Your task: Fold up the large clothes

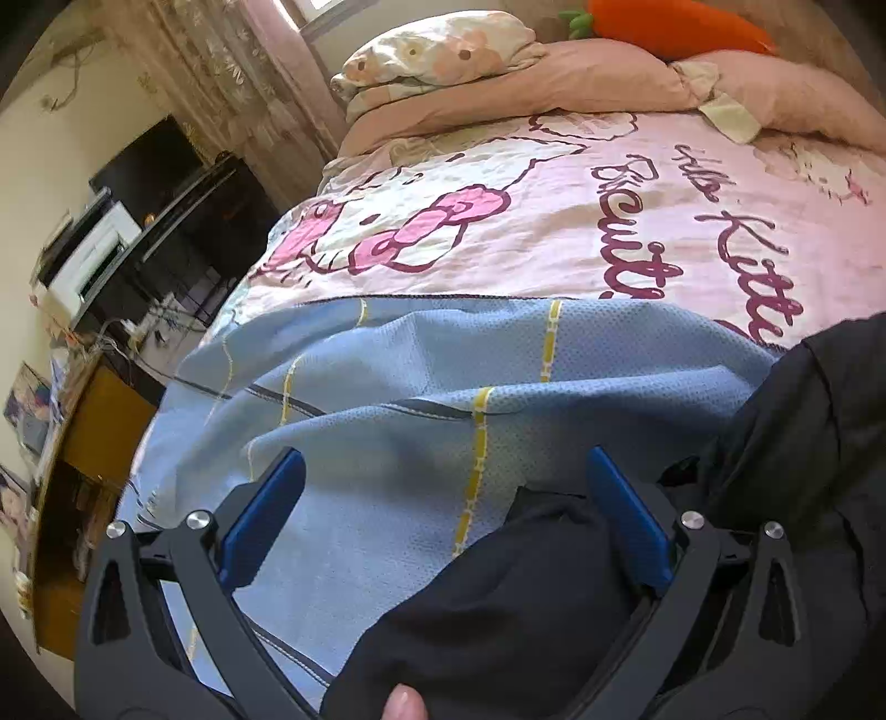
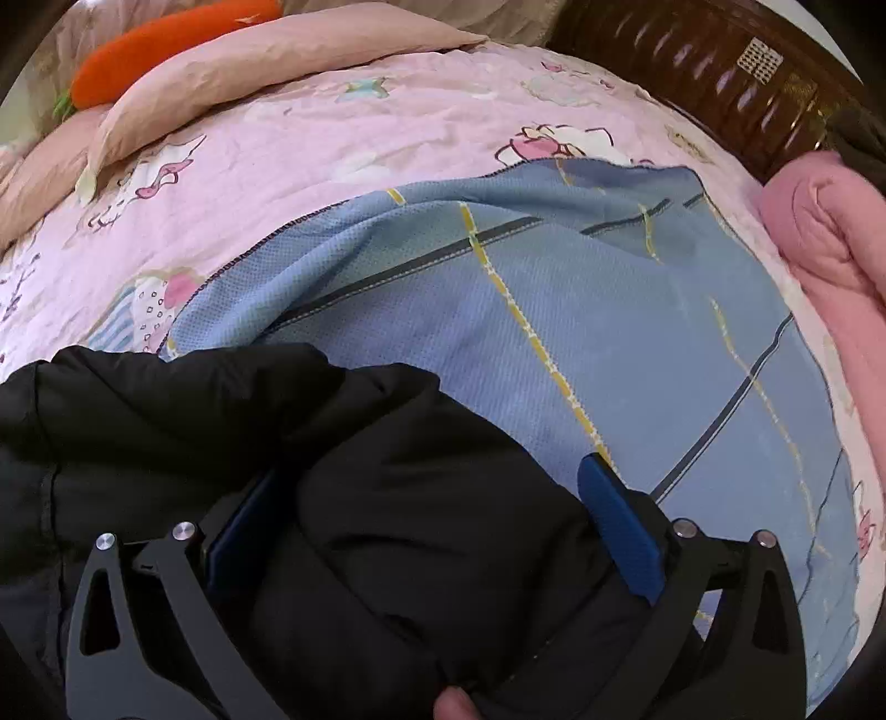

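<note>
A black padded jacket [image 1: 786, 443] lies on a light blue checked blanket [image 1: 421, 365] on the bed. In the left wrist view my left gripper [image 1: 443, 476] is open, its blue fingers [image 1: 266, 515] wide apart, with a fold of the jacket [image 1: 531, 587] lying against the right finger. In the right wrist view my right gripper [image 2: 426, 498] is open around a thick fold of the jacket [image 2: 421, 498]; the left finger [image 2: 243, 531] is partly buried in the black fabric. The blue blanket [image 2: 609, 310] spreads ahead of it.
A pink Hello Kitty cover [image 1: 554, 210] lies on the bed. Pillows [image 1: 443, 50] and an orange carrot plush [image 1: 681, 25] lie at the head. A pink folded quilt [image 2: 830, 249] and a dark wooden headboard [image 2: 720, 72] are at right. A desk with a printer [image 1: 88, 249] stands left of the bed.
</note>
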`<state>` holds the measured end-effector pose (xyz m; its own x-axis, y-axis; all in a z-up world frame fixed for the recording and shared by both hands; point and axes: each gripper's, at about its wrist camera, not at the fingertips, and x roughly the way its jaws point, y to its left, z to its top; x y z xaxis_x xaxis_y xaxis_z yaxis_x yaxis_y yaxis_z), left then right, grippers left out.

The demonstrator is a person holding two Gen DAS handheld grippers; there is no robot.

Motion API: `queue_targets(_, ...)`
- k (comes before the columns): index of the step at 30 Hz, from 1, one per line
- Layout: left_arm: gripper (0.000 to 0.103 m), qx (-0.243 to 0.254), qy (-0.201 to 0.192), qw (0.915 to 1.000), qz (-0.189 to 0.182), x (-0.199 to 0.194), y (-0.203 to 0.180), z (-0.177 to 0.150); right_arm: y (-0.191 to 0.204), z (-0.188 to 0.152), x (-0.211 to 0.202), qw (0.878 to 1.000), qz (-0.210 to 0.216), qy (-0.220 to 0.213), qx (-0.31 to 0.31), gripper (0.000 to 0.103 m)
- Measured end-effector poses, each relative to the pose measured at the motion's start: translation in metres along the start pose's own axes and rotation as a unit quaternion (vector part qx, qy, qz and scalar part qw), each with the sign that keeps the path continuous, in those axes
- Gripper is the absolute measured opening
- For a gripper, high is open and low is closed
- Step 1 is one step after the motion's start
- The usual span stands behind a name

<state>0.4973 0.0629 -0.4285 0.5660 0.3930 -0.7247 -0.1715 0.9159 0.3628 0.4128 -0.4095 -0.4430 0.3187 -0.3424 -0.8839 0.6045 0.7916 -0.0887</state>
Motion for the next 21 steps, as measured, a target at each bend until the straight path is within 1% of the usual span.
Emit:
queue_targets(1,0.101,-0.005,-0.005,1.0,-0.003,-0.003,0.002,0.0,-0.001,0.0,-0.001,1.0,0.001,0.002,0.0,0.102)
queue_targets(2,0.101,-0.009,-0.026,0.9996,-0.002,-0.012,0.004,0.0,-0.002,0.001,-0.006,1.0,-0.003,-0.001,0.0,0.102)
queue_targets(3,0.101,-0.015,-0.073,0.9972,0.002,-0.035,0.009,0.002,0.0,0.0,-0.017,1.0,-0.012,-0.013,-0.003,0.102)
queue_targets(4,0.101,-0.019,-0.113,0.9934,0.001,-0.057,0.012,0.003,0.001,-0.001,-0.036,0.999,-0.013,-0.041,-0.006,0.102)
queue_targets(5,0.101,-0.032,-0.166,0.9853,-0.024,-0.093,0.018,0.002,0.0,-0.006,-0.073,0.996,0.022,-0.091,-0.009,0.102)
queue_targets(6,0.101,-0.039,-0.183,0.9803,-0.061,-0.117,0.021,0.002,0.001,-0.011,-0.096,0.992,0.062,-0.112,-0.014,0.102)
queue_targets(7,0.101,-0.052,-0.19,0.9733,-0.118,-0.147,0.024,-0.001,0.003,-0.022,-0.124,0.984,0.125,-0.127,-0.024,0.102)
queue_targets(8,0.101,-0.06,-0.188,0.9676,-0.158,-0.165,0.023,-0.004,0.005,-0.03,-0.139,0.977,0.162,-0.132,-0.032,0.102)
queue_targets(9,0.101,-0.071,-0.183,0.9597,-0.201,-0.181,0.021,-0.011,0.012,-0.045,-0.155,0.97,0.199,-0.136,-0.043,0.102)
queue_targets(10,0.101,-0.082,-0.173,0.9529,-0.235,-0.191,0.014,-0.021,0.019,-0.057,-0.159,0.966,0.218,-0.131,-0.049,0.102)
queue_targets(11,0.101,-0.082,-0.16,0.9508,-0.252,-0.191,0.006,-0.029,0.031,-0.071,-0.152,0.966,0.231,-0.106,-0.055,0.102)
queue_targets(12,0.101,-0.073,-0.136,0.9533,-0.26,-0.184,-0.011,-0.041,0.04,-0.079,-0.14,0.967,0.234,-0.081,-0.059,0.102)
queue_targets(13,0.101,-0.06,-0.114,0.9581,-0.256,-0.174,-0.024,-0.05,0.05,-0.09,-0.122,0.97,0.228,-0.053,-0.068,0.102)
queue_targets(14,0.101,-0.035,-0.078,0.9654,-0.246,-0.152,-0.045,-0.064,0.052,-0.098,-0.111,0.969,0.233,-0.058,-0.064,0.102)
queue_targets(15,0.101,-0.036,-0.059,0.9651,-0.253,-0.134,-0.054,-0.078,0.049,-0.104,-0.11,0.965,0.244,-0.079,-0.055,0.102)
queue_targets(16,0.101,-0.072,-0.063,0.9571,-0.274,-0.125,-0.047,-0.087,0.047,-0.111,-0.111,0.963,0.244,-0.102,-0.057,0.102)
queue_targets(17,0.101,-0.089,-0.068,0.9526,-0.283,-0.122,-0.042,-0.091,0.049,-0.115,-0.113,0.963,0.236,-0.114,-0.064,0.102)
queue_targets(18,0.101,-0.09,-0.072,0.9512,-0.286,-0.121,-0.041,-0.094,0.051,-0.12,-0.116,0.963,0.225,-0.127,-0.074,0.102)
queue_targets(19,0.101,-0.088,-0.073,0.952,-0.284,-0.121,-0.042,-0.096,0.052,-0.123,-0.116,0.964,0.217,-0.132,-0.079,0.102)
queue_targets(21,0.101,-0.08,-0.068,0.9548,-0.278,-0.124,-0.042,-0.095,0.052,-0.119,-0.12,0.966,0.211,-0.12,-0.084,0.102)
